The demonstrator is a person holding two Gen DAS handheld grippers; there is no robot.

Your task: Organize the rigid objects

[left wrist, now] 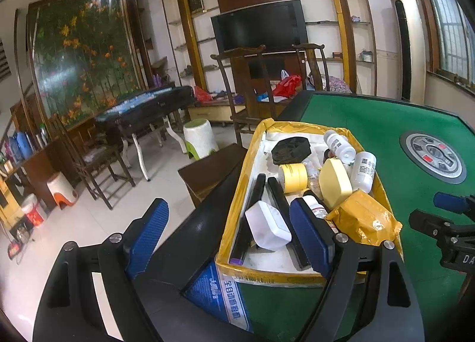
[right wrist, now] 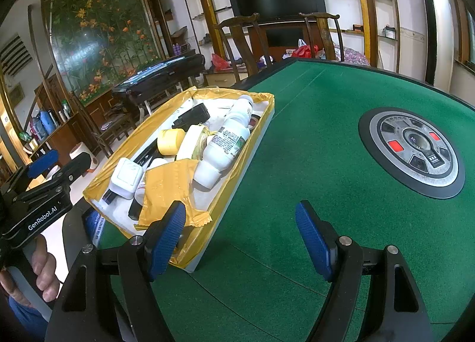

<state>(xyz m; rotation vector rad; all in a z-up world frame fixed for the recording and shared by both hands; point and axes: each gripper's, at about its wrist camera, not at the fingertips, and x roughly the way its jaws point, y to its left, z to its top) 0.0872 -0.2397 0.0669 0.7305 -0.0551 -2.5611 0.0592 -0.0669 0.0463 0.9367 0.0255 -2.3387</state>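
A white box with yellow-taped rims (left wrist: 236,184) (right wrist: 115,163) stands on the green table's left edge. In it lie white bottles (left wrist: 338,143) (right wrist: 228,140), a yellow tape roll (left wrist: 294,177) (right wrist: 170,141), a cream oval case (left wrist: 335,181), a black octagonal piece (left wrist: 291,149), a white wall switch (left wrist: 267,226) (right wrist: 126,177), black bars and a crumpled yellow wrapper (left wrist: 365,220) (right wrist: 166,187). My left gripper (left wrist: 230,238) (right wrist: 44,181) hovers open at the box's near corner, holding nothing. My right gripper (right wrist: 242,235) (left wrist: 445,223) is open above bare felt, just right of the box.
The green felt table (right wrist: 297,163) has a round control panel (right wrist: 412,149) (left wrist: 433,156) set in its middle. Two wooden chairs (left wrist: 237,89) stand behind the far edge. A dark table (left wrist: 148,110) and plastic stools (left wrist: 199,140) are on the tiled floor to the left.
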